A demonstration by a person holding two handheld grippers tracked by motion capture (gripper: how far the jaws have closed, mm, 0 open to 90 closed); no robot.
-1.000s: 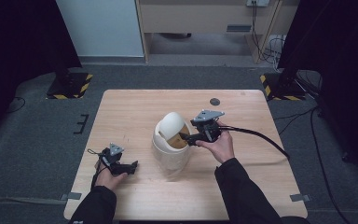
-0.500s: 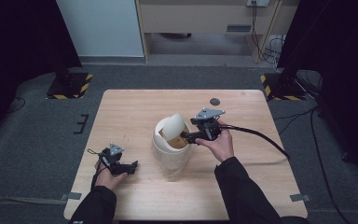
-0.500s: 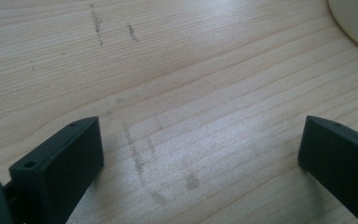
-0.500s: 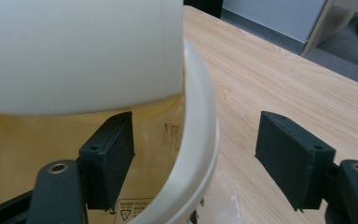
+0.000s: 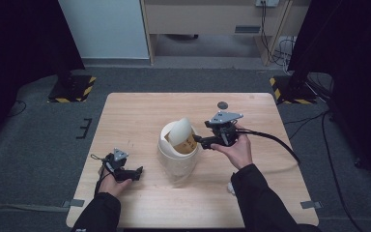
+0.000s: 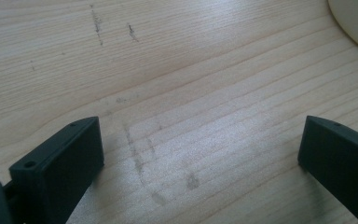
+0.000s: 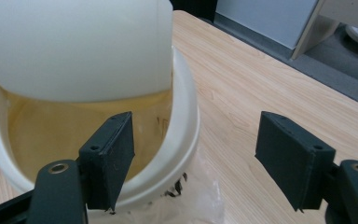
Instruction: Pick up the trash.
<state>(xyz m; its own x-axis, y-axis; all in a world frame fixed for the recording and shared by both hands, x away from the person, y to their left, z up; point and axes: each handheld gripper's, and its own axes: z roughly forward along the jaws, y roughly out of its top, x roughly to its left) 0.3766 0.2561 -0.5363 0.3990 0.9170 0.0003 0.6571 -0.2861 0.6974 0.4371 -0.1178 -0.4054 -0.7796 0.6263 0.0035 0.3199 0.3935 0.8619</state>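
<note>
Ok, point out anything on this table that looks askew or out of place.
The swing lid of the small white bin is tipped up on edge rather than lying level, leaving the opening exposed. The right gripper is open at the rim. A small dark disc lies alone near the table's far edge.

Black hand-held gripper (image 5: 204,140), dark sleeves (image 5: 263,203)

A bin (image 5: 176,157) stands near the middle of the table (image 5: 140,111), its swing lid (image 5: 179,129) tipped up inside the rim. The right gripper (image 5: 204,141) sits just right of the bin, one jaw over its rim. The left gripper (image 5: 137,172) rests on the table well left of the bin, toward the front edge. A small disc (image 5: 222,104) lies behind the right gripper.
</note>
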